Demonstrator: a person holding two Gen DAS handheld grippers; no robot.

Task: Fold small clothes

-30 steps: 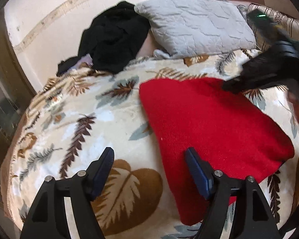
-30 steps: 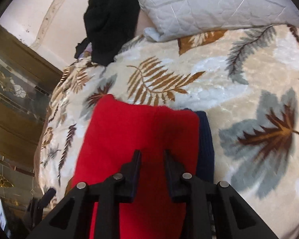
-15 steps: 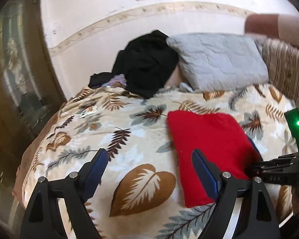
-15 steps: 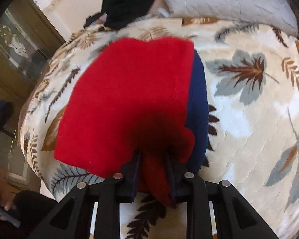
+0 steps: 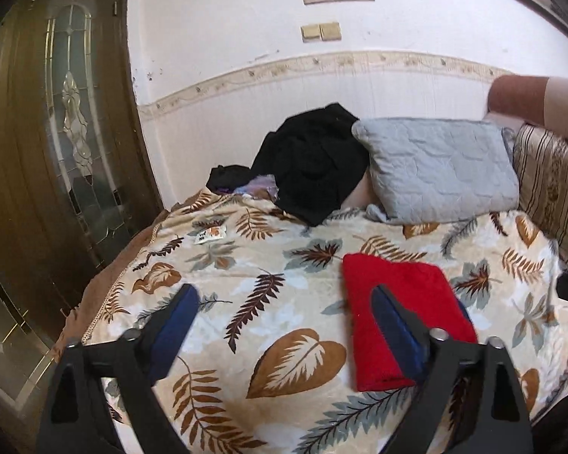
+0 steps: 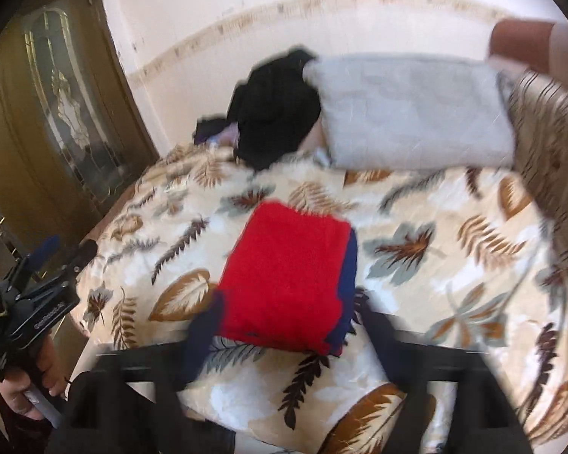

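A red garment with a dark blue layer under it lies folded flat in a rectangle on the leaf-patterned blanket. It also shows in the left wrist view at the right. My left gripper is open and empty, held back above the blanket, its right finger in front of the garment's near part. My right gripper is open and empty, blurred, just short of the garment's near edge. The left gripper also shows in the right wrist view, at the far left off the bed.
A grey quilted pillow and a heap of black clothes lie at the head of the bed against the wall. A striped cushion is at the right. A wooden door with glass stands left. A small card lies on the blanket.
My right gripper let go of the red garment, opened and pulled back. My left gripper drew back and up, so more of the bed and wall shows.
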